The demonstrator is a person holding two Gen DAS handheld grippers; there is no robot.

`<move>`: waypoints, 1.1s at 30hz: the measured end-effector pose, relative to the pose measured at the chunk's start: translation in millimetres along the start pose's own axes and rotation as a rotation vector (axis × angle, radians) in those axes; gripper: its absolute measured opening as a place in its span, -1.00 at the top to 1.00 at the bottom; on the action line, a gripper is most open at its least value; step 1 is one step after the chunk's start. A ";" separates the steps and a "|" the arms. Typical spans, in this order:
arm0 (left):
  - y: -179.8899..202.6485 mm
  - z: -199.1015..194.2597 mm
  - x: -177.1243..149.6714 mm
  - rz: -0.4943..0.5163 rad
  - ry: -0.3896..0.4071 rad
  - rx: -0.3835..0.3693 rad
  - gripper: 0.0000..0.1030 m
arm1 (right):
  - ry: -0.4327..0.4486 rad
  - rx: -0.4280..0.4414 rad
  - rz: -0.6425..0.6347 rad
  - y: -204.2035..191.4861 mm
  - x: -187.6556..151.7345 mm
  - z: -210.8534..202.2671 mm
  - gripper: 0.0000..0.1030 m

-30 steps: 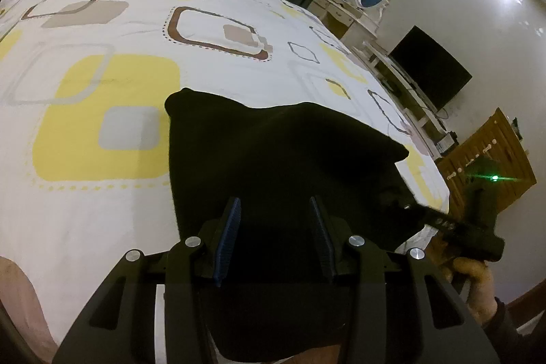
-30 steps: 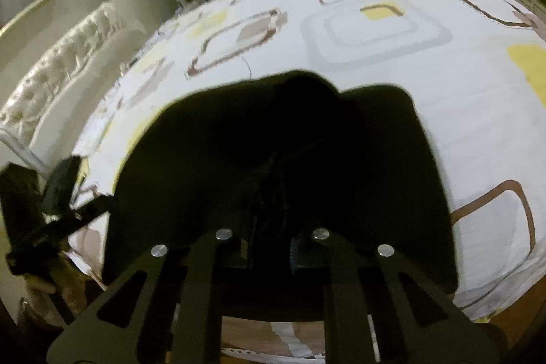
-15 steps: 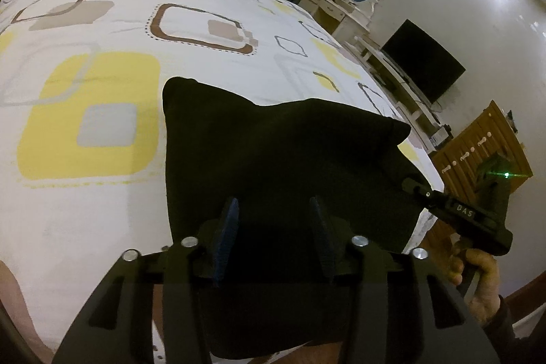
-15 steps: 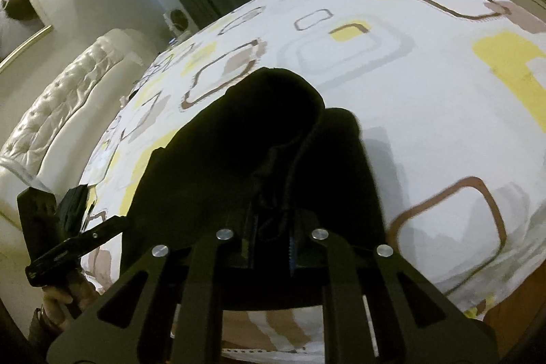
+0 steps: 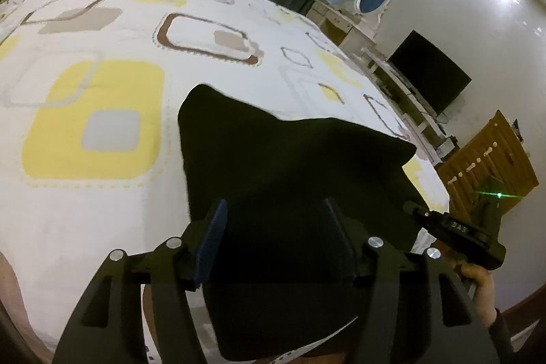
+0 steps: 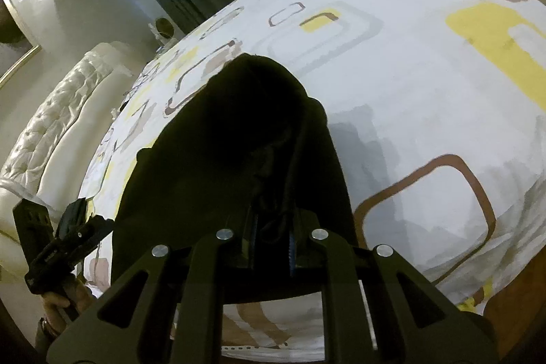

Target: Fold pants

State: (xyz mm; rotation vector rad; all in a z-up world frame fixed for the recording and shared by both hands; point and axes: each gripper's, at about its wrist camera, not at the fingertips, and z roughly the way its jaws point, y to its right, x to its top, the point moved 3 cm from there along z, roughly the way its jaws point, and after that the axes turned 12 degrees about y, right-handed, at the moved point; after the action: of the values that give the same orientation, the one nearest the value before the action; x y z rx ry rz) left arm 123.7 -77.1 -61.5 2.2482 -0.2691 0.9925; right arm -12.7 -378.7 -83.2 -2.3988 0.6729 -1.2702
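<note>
The black pants [image 5: 290, 166] lie folded on the patterned bedspread [image 5: 102, 200] near the bed's front edge. My left gripper [image 5: 274, 210] is open, its blue-padded fingers [image 5: 215, 227] spread over the near part of the pants. My right gripper [image 6: 271, 220] is shut on a bunched edge of the pants [image 6: 239, 139] and lifts it off the bed. The right gripper also shows at the right edge of the left wrist view [image 5: 457, 231], and the left gripper at the lower left of the right wrist view [image 6: 65, 244].
The bedspread [image 6: 426, 91] is white with yellow, grey and brown squares. A tufted white headboard [image 6: 51, 125] stands at the left in the right wrist view. A dresser with a black TV [image 5: 430, 70] and a wooden cabinet [image 5: 488, 152] stand beyond the bed's right side.
My right gripper has risen with the pants edge, pulling the cloth into a taller, narrower bunch. My left gripper has stayed open over the pants and shifted slightly.
</note>
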 end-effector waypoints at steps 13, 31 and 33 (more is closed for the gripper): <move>-8.7 4.7 -8.6 0.042 -0.016 0.056 -0.18 | -0.037 0.018 0.093 28.7 -8.7 12.2 0.76; -24.5 8.3 -12.1 0.044 -0.056 0.121 -0.32 | -0.053 0.135 0.241 48.0 -3.6 -1.2 0.25; -26.2 10.0 -12.0 0.047 -0.062 0.121 -0.34 | -0.035 0.159 0.241 51.6 2.9 -5.9 -0.18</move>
State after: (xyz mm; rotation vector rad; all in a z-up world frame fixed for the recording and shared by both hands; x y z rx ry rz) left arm 132.4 -64.4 -87.9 2.3950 -0.2974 0.9889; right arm -28.9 -423.5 -103.9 -2.1347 0.7919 -1.1347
